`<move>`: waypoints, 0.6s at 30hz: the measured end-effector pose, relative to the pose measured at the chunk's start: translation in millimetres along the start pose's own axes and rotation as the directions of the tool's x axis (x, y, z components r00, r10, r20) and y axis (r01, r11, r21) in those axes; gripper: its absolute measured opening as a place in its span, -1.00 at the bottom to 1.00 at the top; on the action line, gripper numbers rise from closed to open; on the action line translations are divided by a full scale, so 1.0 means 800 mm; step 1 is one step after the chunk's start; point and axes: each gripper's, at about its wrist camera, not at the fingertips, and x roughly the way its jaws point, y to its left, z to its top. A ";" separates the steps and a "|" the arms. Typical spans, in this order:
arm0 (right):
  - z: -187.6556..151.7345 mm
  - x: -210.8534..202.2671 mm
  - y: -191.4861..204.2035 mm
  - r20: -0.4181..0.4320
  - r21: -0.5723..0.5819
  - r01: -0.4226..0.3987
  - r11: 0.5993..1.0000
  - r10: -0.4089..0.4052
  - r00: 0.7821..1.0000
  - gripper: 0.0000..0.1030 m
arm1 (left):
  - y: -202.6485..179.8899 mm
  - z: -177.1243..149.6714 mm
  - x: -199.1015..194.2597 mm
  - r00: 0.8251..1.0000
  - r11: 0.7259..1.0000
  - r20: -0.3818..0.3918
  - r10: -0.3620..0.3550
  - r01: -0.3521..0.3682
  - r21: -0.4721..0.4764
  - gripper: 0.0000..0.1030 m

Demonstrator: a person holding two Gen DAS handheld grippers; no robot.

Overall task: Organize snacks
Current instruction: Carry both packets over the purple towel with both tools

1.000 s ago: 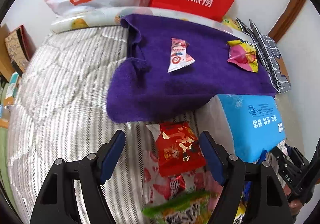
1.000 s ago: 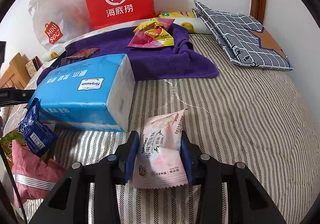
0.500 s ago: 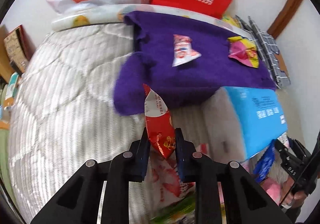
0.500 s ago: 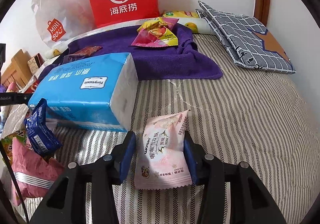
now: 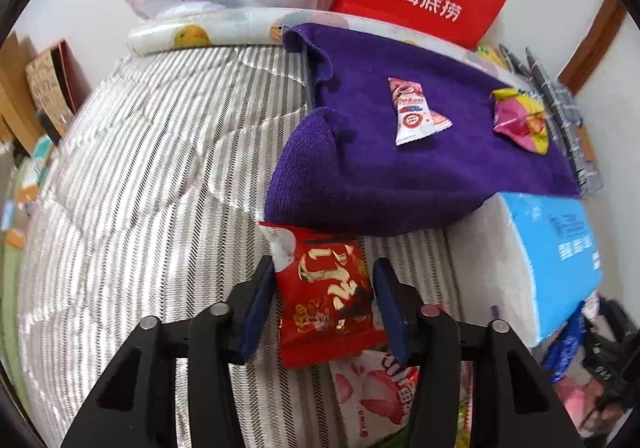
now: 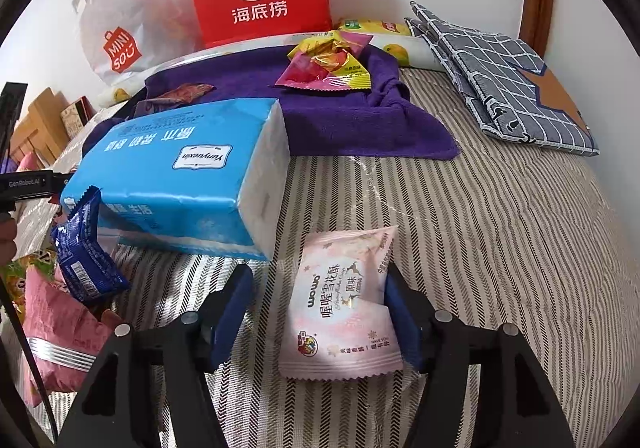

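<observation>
Left wrist view shows bare striped bed (image 5: 132, 183) left of the left gripper (image 5: 322, 302), with the purple towel (image 5: 384, 183) edge just ahead and a blue tissue pack (image 5: 560, 248) crowding the right. Its jaws, just opening, stand apart around a red snack packet (image 5: 324, 296) lying flat, which half a second ago stood pinched edge-on. Right gripper (image 6: 320, 308), also just opening, is spread around a pale pink snack packet (image 6: 344, 308) on the bed, its left pad clear of the wrapper it earlier squeezed.
</observation>
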 end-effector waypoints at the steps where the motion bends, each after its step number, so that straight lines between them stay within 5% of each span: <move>1: 0.000 0.000 0.000 0.000 -0.001 0.001 1.000 -0.001 1.000 0.23 | -0.002 -0.001 0.000 1.000 1.000 0.007 0.015 -0.015 0.009 -0.14; 4: 0.000 -0.001 -0.001 0.004 0.008 0.000 1.000 0.000 1.000 0.11 | -0.003 -0.005 -0.002 0.999 0.999 0.021 0.025 -0.026 0.024 -0.25; 6: 0.000 -0.003 -0.005 0.010 0.030 0.026 0.999 -0.026 1.000 -0.19 | 0.000 -0.007 -0.007 0.999 1.000 0.027 0.018 -0.018 0.019 -0.25; 18: 0.001 -0.033 -0.012 0.041 0.063 0.036 0.997 -0.039 0.998 -0.25 | 0.003 -0.020 -0.056 0.995 0.999 0.090 -0.048 0.047 0.013 -0.25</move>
